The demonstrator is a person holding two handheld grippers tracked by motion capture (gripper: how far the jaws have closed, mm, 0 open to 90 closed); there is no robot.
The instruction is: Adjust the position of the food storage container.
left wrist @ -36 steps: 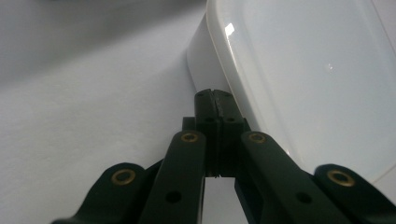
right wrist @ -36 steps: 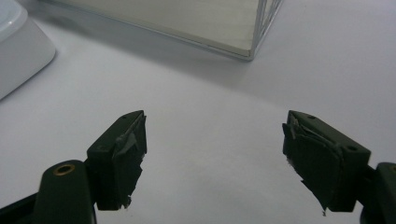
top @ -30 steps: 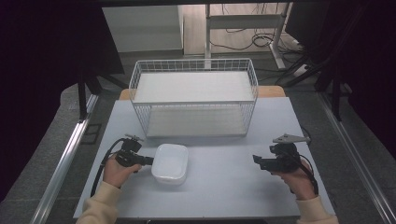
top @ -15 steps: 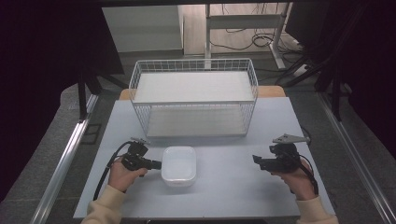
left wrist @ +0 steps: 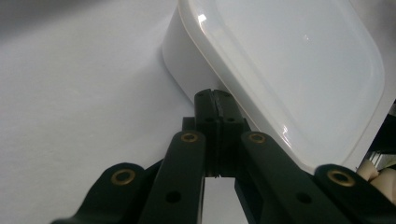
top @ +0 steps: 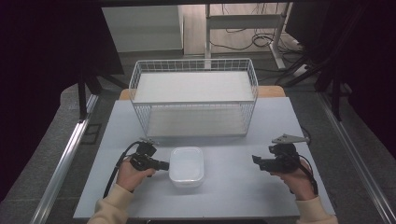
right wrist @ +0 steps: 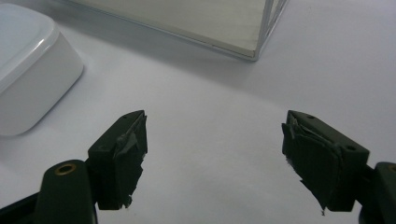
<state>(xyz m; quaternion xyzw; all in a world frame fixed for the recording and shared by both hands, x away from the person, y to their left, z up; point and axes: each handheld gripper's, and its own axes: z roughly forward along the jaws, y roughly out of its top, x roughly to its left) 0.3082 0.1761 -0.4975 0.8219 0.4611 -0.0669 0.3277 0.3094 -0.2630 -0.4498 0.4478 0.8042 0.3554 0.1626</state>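
Left gripper (top: 161, 164), jaws pressed together, nudges box (top: 187, 166); right gripper (top: 258, 162) spread, idle. Box not yet in basket (top: 194, 100).

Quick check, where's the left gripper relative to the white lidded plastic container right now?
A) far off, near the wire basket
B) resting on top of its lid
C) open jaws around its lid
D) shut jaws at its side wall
D: the left gripper has its jaws closed together with the tips at the side wall of the white lidded plastic container, just under the lid rim.
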